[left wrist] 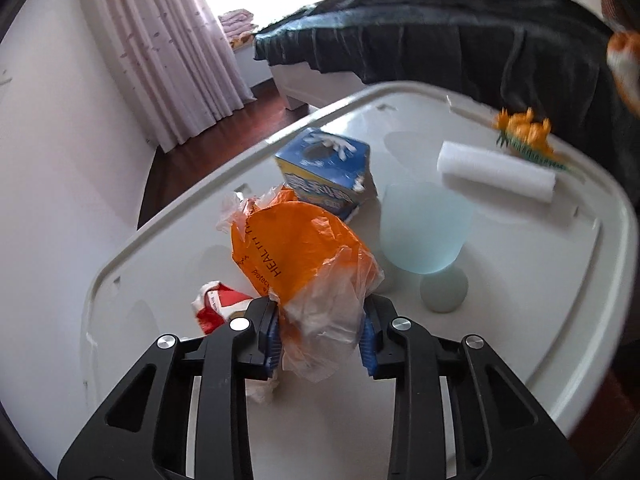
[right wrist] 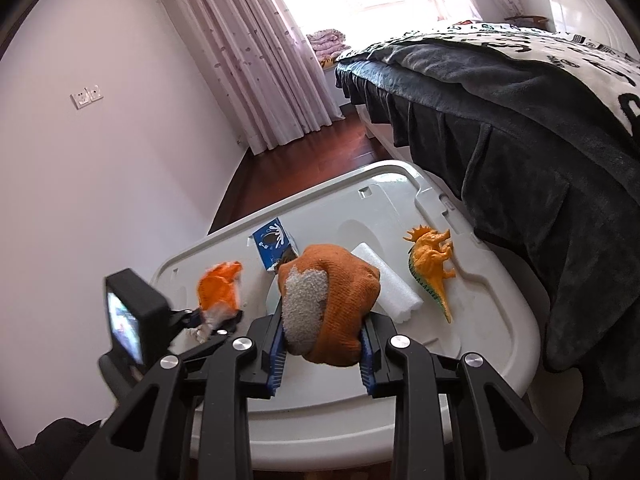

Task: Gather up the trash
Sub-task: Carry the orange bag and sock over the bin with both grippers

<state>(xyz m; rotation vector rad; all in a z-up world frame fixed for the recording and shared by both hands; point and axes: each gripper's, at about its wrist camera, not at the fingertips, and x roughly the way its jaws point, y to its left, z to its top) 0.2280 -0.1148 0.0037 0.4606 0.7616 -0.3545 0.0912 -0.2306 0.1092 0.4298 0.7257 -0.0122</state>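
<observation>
A crumpled orange and clear plastic bag (left wrist: 296, 248) is pinched between the blue pads of my left gripper (left wrist: 320, 320), which is shut on it just above the white plastic lid (left wrist: 520, 280). A red and white wrapper (left wrist: 218, 306) lies on the lid to the left of that gripper. In the right wrist view my right gripper (right wrist: 324, 340) is shut on an orange and grey knitted glove (right wrist: 332, 300), held over the lid (right wrist: 480, 340). The left gripper (right wrist: 212, 320) with the bag (right wrist: 220, 284) shows blurred at its left.
On the lid stand a blue tissue box (left wrist: 328, 168), an upturned pale blue cup (left wrist: 424, 228), a white foam roll (left wrist: 496, 176) and an orange toy dinosaur (right wrist: 432, 260). A bed with a dark blanket (right wrist: 520, 120) borders the right side. A white wall and curtains are at the left.
</observation>
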